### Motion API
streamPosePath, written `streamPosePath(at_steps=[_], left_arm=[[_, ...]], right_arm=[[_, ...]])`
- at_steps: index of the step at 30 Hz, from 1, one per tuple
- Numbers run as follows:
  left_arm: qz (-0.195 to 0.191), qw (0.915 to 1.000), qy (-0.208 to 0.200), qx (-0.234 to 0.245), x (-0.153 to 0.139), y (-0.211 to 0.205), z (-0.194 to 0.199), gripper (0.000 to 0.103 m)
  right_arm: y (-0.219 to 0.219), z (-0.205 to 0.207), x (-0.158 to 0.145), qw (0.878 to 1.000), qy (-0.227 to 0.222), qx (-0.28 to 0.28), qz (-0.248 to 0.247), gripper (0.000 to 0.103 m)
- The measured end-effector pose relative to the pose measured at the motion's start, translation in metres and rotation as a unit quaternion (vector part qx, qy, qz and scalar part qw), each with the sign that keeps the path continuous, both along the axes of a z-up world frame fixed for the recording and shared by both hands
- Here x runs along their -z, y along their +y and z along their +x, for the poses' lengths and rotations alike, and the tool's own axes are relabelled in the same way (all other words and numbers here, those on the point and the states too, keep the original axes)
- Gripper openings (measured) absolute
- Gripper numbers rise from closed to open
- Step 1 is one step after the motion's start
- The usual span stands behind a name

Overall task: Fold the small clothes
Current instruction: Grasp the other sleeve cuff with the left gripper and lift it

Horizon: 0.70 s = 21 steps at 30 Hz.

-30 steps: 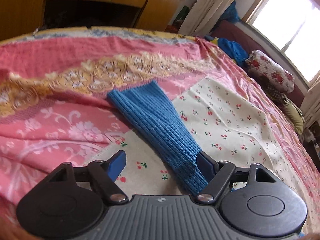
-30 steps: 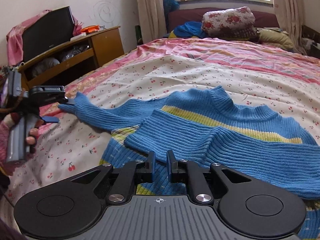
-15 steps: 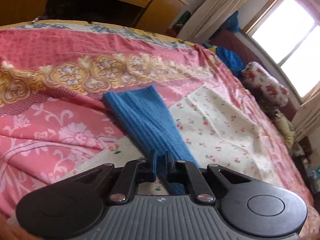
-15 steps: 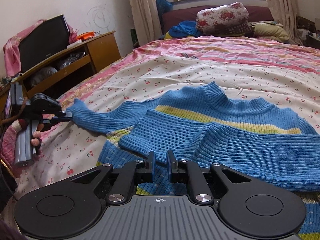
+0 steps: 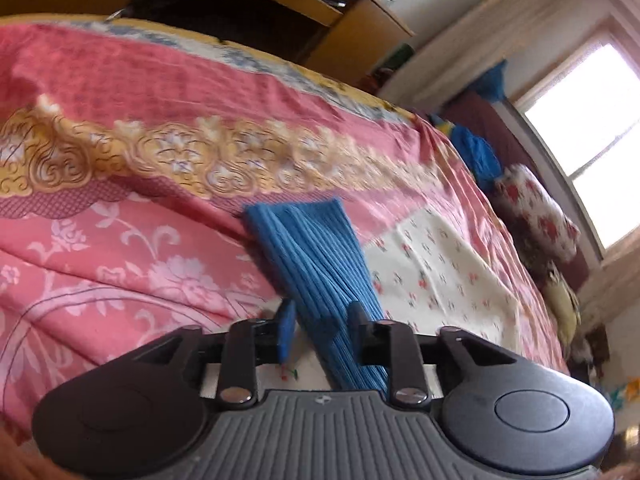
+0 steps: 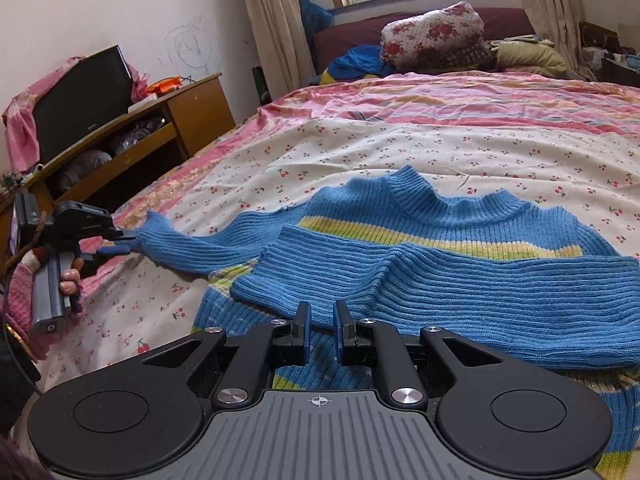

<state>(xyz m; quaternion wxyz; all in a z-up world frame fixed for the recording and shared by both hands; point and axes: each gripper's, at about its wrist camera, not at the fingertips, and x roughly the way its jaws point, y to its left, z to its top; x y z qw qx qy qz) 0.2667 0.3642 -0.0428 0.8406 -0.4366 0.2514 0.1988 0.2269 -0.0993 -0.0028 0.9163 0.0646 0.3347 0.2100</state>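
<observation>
A small blue ribbed sweater (image 6: 460, 256) with yellow stripes lies on the bed, one sleeve folded across its body. The other sleeve (image 5: 316, 272) stretches out to the left over the pink sheet. My left gripper (image 5: 320, 330) straddles this sleeve near the cuff, its jaws partly apart with the knit between them. It also shows in the right wrist view (image 6: 116, 242), at the cuff. My right gripper (image 6: 322, 330) hovers over the sweater's lower body, jaws nearly together and holding nothing.
The bed (image 6: 400, 148) has a cherry-print sheet and pink floral covers. A wooden cabinet (image 6: 176, 120) with a dark TV (image 6: 80, 96) stands to the left. A floral quilt roll (image 6: 432, 36) and blue clothes (image 6: 360, 60) lie by the window.
My left gripper closed on the sleeve half a second ago and its jaws have now parted somewhat, with the sleeve still between them. The left view has tilted. My right gripper has barely moved.
</observation>
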Motion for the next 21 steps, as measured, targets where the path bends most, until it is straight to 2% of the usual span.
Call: streamPosePath(at_steps=[4,7,10,11,12,13,14,16,18,21], left_arm=[[-0.004,0.9997,-0.005,-0.022,0.007,0.003,0.008,0.052],[-0.008,0.9992,-0.017,-0.035,0.012,0.003,0.014,0.055],[0.007,0.9992,-0.013,-0.037,0.014,0.001,0.024,0.053],[0.009,0.9992,-0.010,-0.037,0.014,0.001,0.027,0.052],[0.012,0.9993,-0.007,-0.036,0.013,0.001,0.029,0.041],[0.013,0.9994,-0.002,-0.031,0.012,0.001,0.031,0.022],[0.007,0.9998,0.000,-0.020,0.012,0.001,0.033,0.014],[0.001,0.9999,-0.011,-0.004,0.008,-0.002,0.032,0.010],[0.024,0.9994,-0.023,0.011,-0.004,-0.011,0.030,0.009],[0.033,0.9968,-0.049,0.053,-0.029,-0.030,0.029,0.009]], right_arm=[[0.002,0.001,0.002,1.000,0.005,-0.001,0.001,0.014],[0.002,0.001,0.003,1.000,0.007,-0.003,0.002,0.014],[0.002,0.001,0.003,1.000,0.008,-0.003,0.003,0.014],[0.002,0.000,0.003,1.000,0.008,-0.002,0.003,0.014],[0.001,0.000,0.003,1.000,0.008,-0.001,0.004,0.014],[0.001,-0.001,0.002,1.000,0.007,-0.001,0.005,0.014],[0.000,-0.002,0.002,1.000,0.007,0.001,0.007,0.014],[-0.003,-0.004,0.001,1.000,0.006,0.004,0.011,0.014],[-0.008,-0.005,-0.001,1.000,0.005,0.008,0.018,0.014],[-0.016,-0.009,-0.004,1.000,0.002,0.014,0.028,0.014]])
